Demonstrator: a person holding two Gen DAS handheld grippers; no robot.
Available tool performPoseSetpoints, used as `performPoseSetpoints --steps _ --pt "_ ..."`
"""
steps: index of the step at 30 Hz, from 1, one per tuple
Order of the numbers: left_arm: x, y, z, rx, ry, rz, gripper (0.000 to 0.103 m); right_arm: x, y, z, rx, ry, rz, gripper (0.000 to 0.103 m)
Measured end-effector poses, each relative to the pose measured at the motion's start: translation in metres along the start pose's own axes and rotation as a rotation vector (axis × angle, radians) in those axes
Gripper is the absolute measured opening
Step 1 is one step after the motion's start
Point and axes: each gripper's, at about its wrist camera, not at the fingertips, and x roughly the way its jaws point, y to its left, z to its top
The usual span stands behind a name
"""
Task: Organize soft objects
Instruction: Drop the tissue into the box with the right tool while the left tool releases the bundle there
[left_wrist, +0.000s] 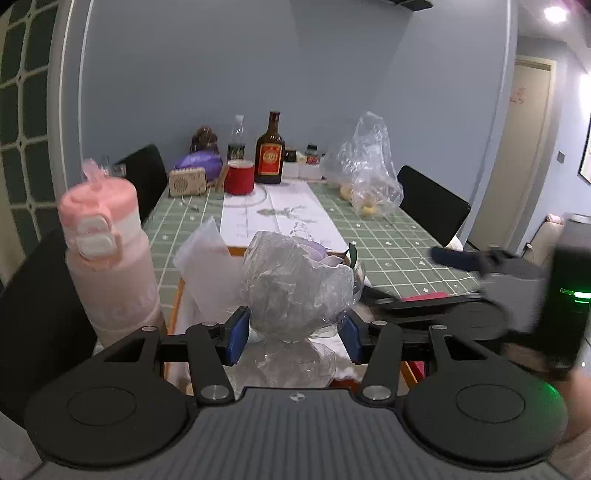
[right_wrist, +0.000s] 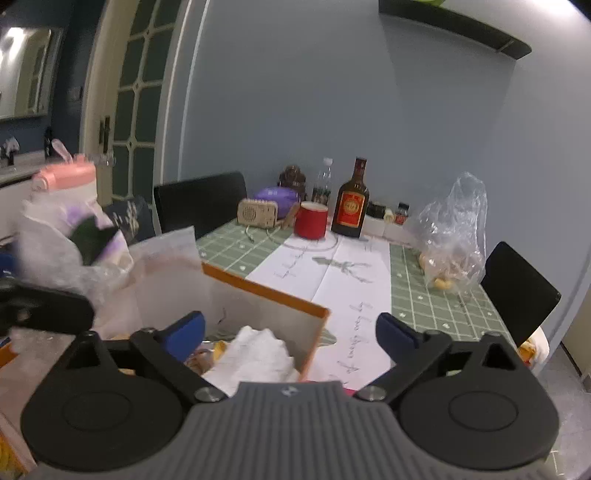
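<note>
My left gripper (left_wrist: 293, 334) is shut on a clear plastic-wrapped bundle (left_wrist: 295, 284) with purple and white soft stuff inside, held over an orange-rimmed white box (right_wrist: 266, 295). The same bundle (right_wrist: 70, 243) shows blurred at the far left of the right wrist view. My right gripper (right_wrist: 290, 334) is open and empty, above the box's near right corner. White crumpled tissue (right_wrist: 258, 354) and some yellowish items lie in the box beneath it. The right gripper (left_wrist: 480, 280) appears blurred at the right of the left wrist view.
A pink water bottle (left_wrist: 107, 254) stands left of the box. On the green checked table (left_wrist: 399, 236) are a brown liquor bottle (left_wrist: 270, 155), a red cup (left_wrist: 239, 177), a clear plastic bag with yellow food (left_wrist: 369, 170) and a white paper sheet (right_wrist: 332, 273). Black chairs flank the table.
</note>
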Motion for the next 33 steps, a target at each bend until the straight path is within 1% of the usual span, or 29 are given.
performPoseSetpoints --steps 3,4,6,7,9,10,11,12,13,14,15,16,18,21,24,27,29,31,33 --pt "0.015 -0.007 -0.003 0.027 0.027 0.035 0.059 -0.016 -0.019 -0.004 0.041 0.003 0.007 0.098" --pt "0.019 -0.010 -0.004 0.033 0.025 0.052 0.059 -0.022 -0.022 -0.005 0.052 0.000 0.002 0.098" --pt "0.023 -0.015 -0.008 0.047 -0.003 0.079 0.059 -0.032 -0.030 -0.008 0.074 0.001 -0.006 0.098" --pt "0.024 -0.016 -0.010 0.044 -0.026 0.095 0.061 -0.036 -0.033 -0.010 0.087 0.002 -0.006 0.098" --pt "0.023 -0.020 -0.013 0.046 -0.078 0.109 0.077 -0.044 -0.038 -0.014 0.112 0.015 -0.005 0.098" --pt "0.021 -0.024 -0.015 0.068 -0.113 0.112 0.094 -0.048 -0.041 -0.016 0.129 0.026 -0.006 0.098" --pt "0.019 -0.027 -0.018 0.093 -0.143 0.134 0.103 -0.052 -0.043 -0.019 0.145 0.039 -0.005 0.098" --pt "0.016 -0.033 -0.021 0.118 -0.168 0.182 0.103 -0.057 -0.044 -0.023 0.160 0.048 -0.004 0.098" --pt "0.016 -0.037 -0.023 0.126 -0.173 0.225 0.103 -0.064 -0.046 -0.027 0.170 0.049 -0.006 0.098" --pt "0.013 -0.041 -0.025 0.126 -0.164 0.254 0.103 -0.070 -0.046 -0.032 0.173 0.047 -0.008 0.098" --pt "0.011 -0.044 -0.027 0.118 -0.154 0.261 0.103 -0.077 -0.047 -0.038 0.177 0.047 -0.015 0.098" --pt "0.005 -0.047 -0.030 0.105 -0.150 0.249 0.103 -0.084 -0.048 -0.043 0.183 0.048 -0.031 0.098" --pt "-0.009 -0.052 -0.040 0.089 -0.168 0.218 0.103 -0.098 -0.050 -0.055 0.203 0.046 -0.078 0.098" --pt "-0.033 -0.071 -0.060 0.108 -0.213 0.236 0.103 -0.122 -0.052 -0.078 0.238 0.036 -0.154 0.098" --pt "-0.056 -0.090 -0.082 0.136 -0.227 0.222 0.103 -0.142 -0.046 -0.104 0.232 0.068 -0.182 0.098" --pt "-0.071 -0.108 -0.100 0.153 -0.245 0.220 0.103 -0.158 -0.037 -0.125 0.226 0.088 -0.187 0.098" --pt "-0.080 -0.118 -0.112 0.141 -0.248 0.227 0.103 -0.170 -0.034 -0.135 0.251 0.084 -0.174 0.098" --pt "-0.083 -0.125 -0.118 0.118 -0.232 0.240 0.103 -0.181 -0.031 -0.140 0.273 0.073 -0.141 0.098" --pt "-0.087 -0.132 -0.127 0.128 -0.238 0.244 0.103 -0.190 -0.027 -0.141 0.282 0.063 -0.125 0.098"
